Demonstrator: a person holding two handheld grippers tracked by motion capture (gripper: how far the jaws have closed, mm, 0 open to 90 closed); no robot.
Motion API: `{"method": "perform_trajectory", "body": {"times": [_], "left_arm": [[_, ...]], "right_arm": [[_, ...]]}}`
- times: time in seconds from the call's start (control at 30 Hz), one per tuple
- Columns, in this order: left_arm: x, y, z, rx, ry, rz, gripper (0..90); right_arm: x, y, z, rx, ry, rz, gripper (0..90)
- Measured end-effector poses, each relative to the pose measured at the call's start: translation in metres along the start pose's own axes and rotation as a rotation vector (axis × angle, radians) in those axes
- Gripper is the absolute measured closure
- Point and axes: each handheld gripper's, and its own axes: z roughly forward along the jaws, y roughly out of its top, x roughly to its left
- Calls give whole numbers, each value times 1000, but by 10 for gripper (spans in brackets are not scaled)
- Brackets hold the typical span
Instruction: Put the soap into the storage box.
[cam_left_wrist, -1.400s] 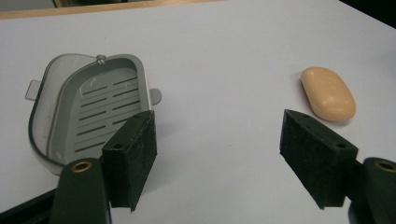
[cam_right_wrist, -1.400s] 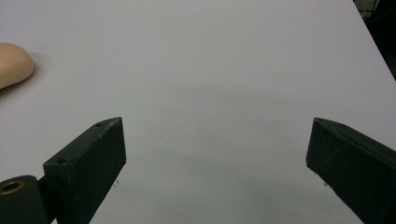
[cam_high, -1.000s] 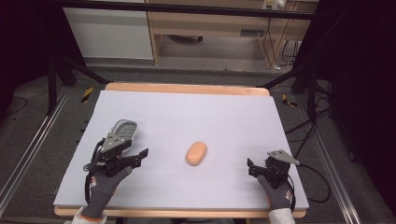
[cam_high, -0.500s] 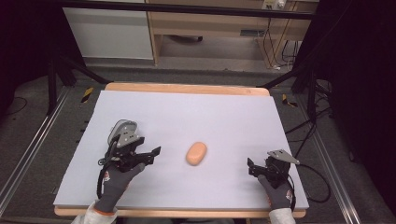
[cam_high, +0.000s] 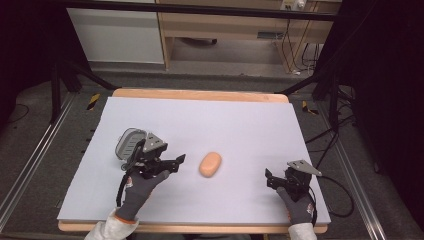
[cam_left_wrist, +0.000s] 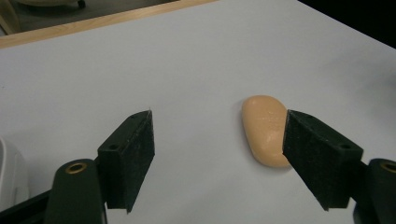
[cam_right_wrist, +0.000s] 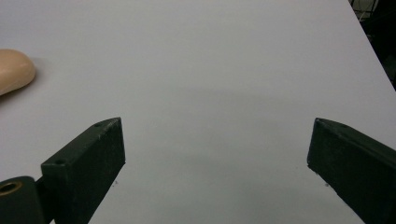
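Observation:
An orange, oval bar like a soap (cam_high: 210, 164) lies flat near the middle of the pale sheet on the table (cam_high: 235, 125). My left gripper (cam_high: 176, 163) is open just left of the bar, apart from it, jaws pointing at it. In the left gripper view the bar (cam_left_wrist: 264, 128) lies ahead at the right, its edge partly behind the right jaw, and the left gripper (cam_left_wrist: 219, 128) holds nothing. My right gripper (cam_high: 268, 178) rests open near the front right of the table. In the right gripper view the right gripper (cam_right_wrist: 215, 130) is empty, with the bar (cam_right_wrist: 14, 70) far off at the left edge.
A grey ribbed dish (cam_high: 129, 142) sits on the sheet just behind the left hand; its pale rim (cam_left_wrist: 9, 172) shows at the lower left of the left gripper view. The table's wooden edge (cam_high: 200, 95) runs along the back. Cables (cam_high: 345, 200) trail off the right side.
My left gripper has moved right, away from the grey dish and toward the orange bar. The right gripper and the bar have stayed in place.

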Motion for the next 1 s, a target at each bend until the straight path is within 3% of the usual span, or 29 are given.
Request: {"method": "perform_trajectory", "body": {"times": [1.0], "left_arm": [[-34, 9, 58, 85, -37, 61, 219]], "right_arm": [[3, -1, 1, 5, 2, -21, 45]]}}
